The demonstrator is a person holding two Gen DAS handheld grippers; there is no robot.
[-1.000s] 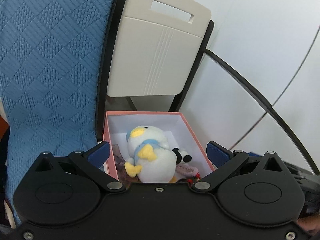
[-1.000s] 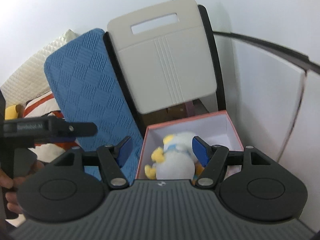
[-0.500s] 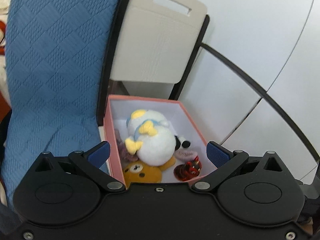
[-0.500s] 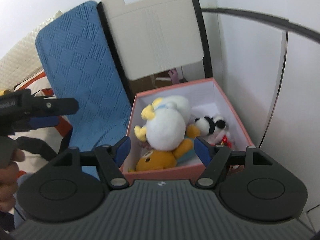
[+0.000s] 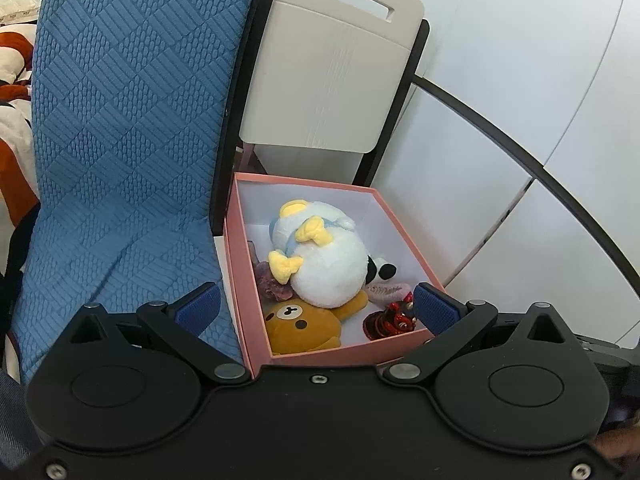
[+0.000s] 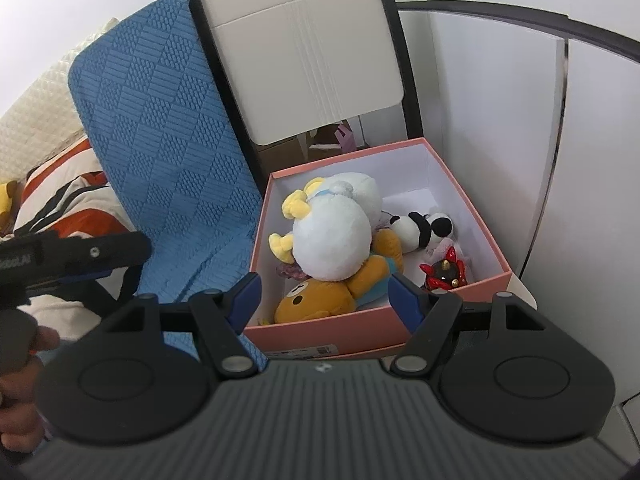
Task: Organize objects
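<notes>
White cabinet panels (image 5: 500,128) fill the background on my left wrist feed, with a beige folding chair (image 5: 332,80) propped against them and a blue quilted cushion (image 5: 120,140) to its left. Below the chair sits a pink box (image 5: 240,280), open-topped. Inside: a white duck plush (image 5: 328,264) on top, a brown bear plush (image 5: 296,322) beneath it at the near wall, a panda plush (image 5: 382,270) and a red figurine (image 5: 394,320) to the right. My left gripper (image 5: 316,310) hovers above the near rim, jaws apart, holding nothing.

Right wrist feed: same pink box (image 6: 472,200), duck (image 6: 332,236) lying over the bear (image 6: 316,300), panda (image 6: 424,230) and figurine (image 6: 444,272) nearer the right wall. My right gripper (image 6: 324,300) is spread wide and empty, over the box's near edge. The left gripper (image 6: 88,260) shows at frame left, apart from the box.
</notes>
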